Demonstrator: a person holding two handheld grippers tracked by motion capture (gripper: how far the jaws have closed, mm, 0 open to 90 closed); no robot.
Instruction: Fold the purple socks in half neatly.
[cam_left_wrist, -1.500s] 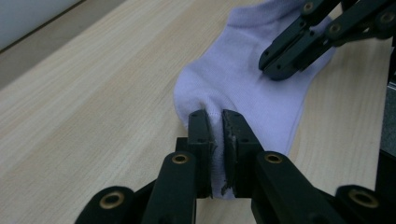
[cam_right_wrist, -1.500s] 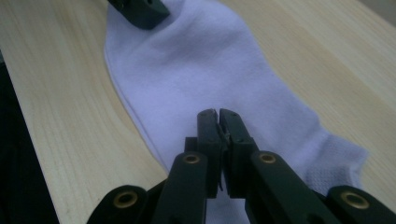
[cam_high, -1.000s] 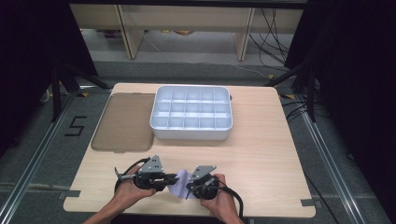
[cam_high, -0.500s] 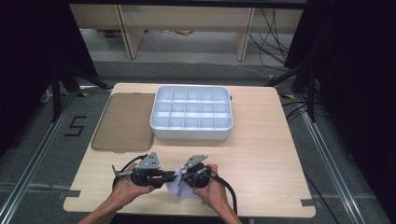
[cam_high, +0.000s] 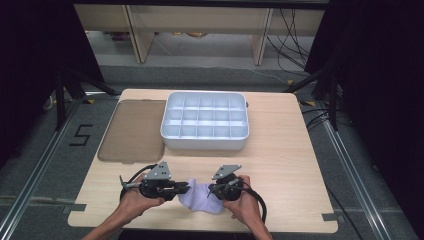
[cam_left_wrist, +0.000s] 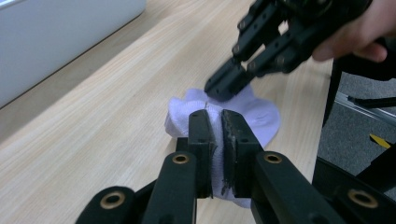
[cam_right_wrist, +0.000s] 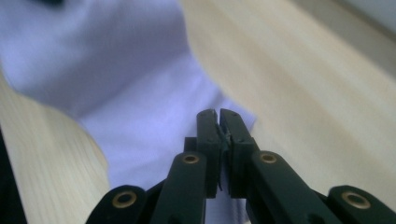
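A pale lilac sock (cam_high: 200, 196) lies on the wooden table near its front edge, between my two grippers. My left gripper (cam_high: 186, 189) comes in from the left. In the left gripper view this gripper (cam_left_wrist: 218, 114) is shut, with a fold of the sock (cam_left_wrist: 261, 116) pinched between its jaws. My right gripper (cam_high: 211, 191) meets the sock from the right, and its tips (cam_left_wrist: 223, 88) sit at the sock's far edge. In the right gripper view the jaws of this gripper (cam_right_wrist: 218, 114) are together over the sock (cam_right_wrist: 140, 107), with a sliver of fabric between them.
A white tray (cam_high: 205, 142) with several compartments stands at the middle back of the table, and its wall (cam_left_wrist: 56, 32) is in the left gripper view. A brown flat lid (cam_high: 132, 130) lies to its left. The table's front edge runs just below both hands.
My right gripper swung left toward the left gripper, then drew back to the right, and the sock now lies spread between the two. The left gripper has stayed in place.
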